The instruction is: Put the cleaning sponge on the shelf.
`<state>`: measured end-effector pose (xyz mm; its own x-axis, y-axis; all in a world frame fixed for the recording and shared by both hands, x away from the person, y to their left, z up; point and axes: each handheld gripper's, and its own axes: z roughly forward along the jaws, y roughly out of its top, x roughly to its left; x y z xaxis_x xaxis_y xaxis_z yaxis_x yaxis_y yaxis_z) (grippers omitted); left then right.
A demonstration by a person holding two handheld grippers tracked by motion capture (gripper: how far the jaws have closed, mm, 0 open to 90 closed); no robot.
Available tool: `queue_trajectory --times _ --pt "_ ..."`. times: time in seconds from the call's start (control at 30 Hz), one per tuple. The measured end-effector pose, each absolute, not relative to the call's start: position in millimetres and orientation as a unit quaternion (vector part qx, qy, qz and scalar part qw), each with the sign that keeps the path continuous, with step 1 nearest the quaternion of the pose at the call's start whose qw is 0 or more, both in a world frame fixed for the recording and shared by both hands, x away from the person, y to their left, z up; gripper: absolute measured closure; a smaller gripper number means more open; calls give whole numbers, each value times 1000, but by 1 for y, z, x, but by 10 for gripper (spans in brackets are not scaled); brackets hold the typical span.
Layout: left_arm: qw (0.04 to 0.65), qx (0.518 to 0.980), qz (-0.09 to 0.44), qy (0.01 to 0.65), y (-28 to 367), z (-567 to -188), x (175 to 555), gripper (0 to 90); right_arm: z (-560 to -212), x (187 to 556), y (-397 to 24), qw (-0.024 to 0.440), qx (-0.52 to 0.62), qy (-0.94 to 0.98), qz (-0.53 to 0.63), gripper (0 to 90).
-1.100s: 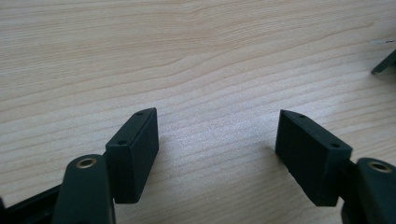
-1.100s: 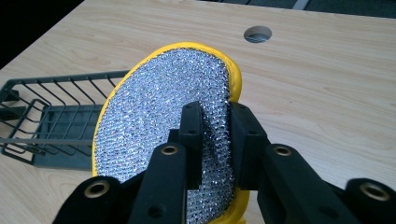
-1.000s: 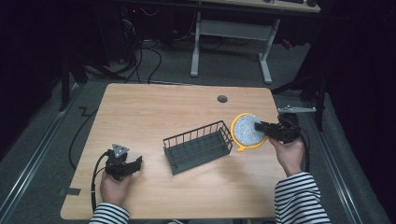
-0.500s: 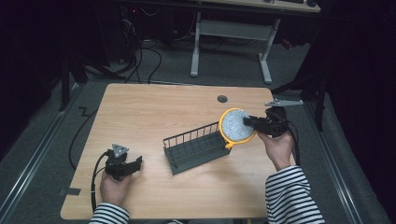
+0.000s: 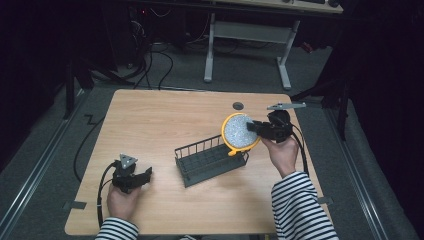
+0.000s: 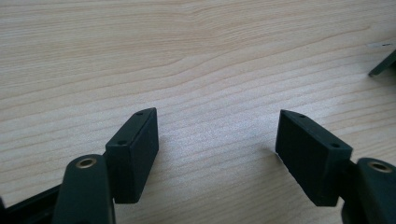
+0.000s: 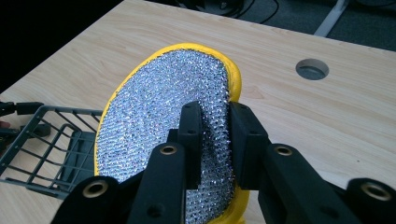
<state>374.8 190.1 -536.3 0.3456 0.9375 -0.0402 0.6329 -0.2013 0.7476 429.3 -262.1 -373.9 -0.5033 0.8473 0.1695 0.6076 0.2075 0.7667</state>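
A round scrubber (image 5: 239,131) with a yellow rim and a glittering silver mesh face is held on edge, lifted off the table. My right gripper (image 5: 252,127) is shut on its right edge. In the right gripper view both pads pinch the scrubber (image 7: 163,107) near the tip of the right gripper (image 7: 215,112). The scrubber hangs over the right end of a dark wire basket (image 5: 197,145), whose corner (image 7: 46,144) appears at lower left there. My left gripper (image 5: 145,174) rests near the table's front left, open, with bare wood between the jaws of the left gripper (image 6: 217,135).
The wooden table (image 5: 165,115) has a round cable hole (image 5: 238,106) near its far edge, also in the right gripper view as a cable hole (image 7: 312,69). A desk frame and cables stand on the dark floor beyond the table.
My right gripper has carried the scrubber leftward, from beside the basket's right end to over it, and tilted it more upright. The left gripper has stayed put.
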Motion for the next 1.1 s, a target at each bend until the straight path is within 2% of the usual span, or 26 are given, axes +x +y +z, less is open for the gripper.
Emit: queue_trajectory --times 0.57,1.1 --pt "347 743 219 528 190 -536 375 306 -392 446 -233 129 474 767 413 754" --pt "348 743 219 528 190 -536 375 305 -405 448 -218 141 462 782 395 737"
